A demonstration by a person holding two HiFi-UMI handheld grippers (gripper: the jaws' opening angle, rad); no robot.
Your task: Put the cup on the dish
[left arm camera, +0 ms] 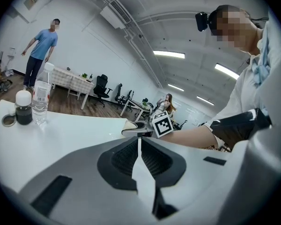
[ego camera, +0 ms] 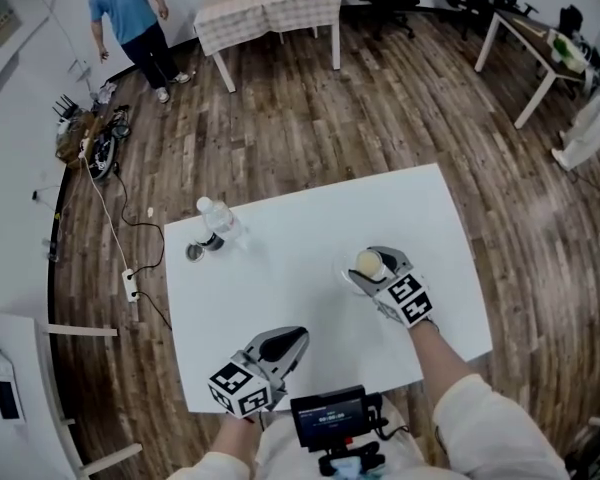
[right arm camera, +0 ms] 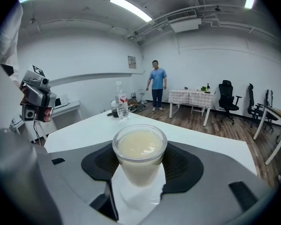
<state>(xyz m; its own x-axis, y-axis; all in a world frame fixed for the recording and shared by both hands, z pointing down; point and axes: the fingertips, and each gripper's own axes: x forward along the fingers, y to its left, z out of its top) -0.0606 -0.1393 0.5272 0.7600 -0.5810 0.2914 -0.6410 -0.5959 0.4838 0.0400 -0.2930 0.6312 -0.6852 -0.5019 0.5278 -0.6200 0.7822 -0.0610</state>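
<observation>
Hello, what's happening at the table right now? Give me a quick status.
Left gripper shut, empty. Right gripper shut on cup of pale liquid over table. Dish not clearly visible. Bottle far off, not in the way.

The left gripper (ego camera: 296, 336) and right gripper (ego camera: 364, 268) have pale grey shells with black ribbed pads (left arm camera: 124, 156), each carries a cube (ego camera: 238, 388) of black-and-white square markers, and the person wears loose cream sleeves (ego camera: 485, 423) and a small black screen (ego camera: 330, 413) at the chest.
</observation>
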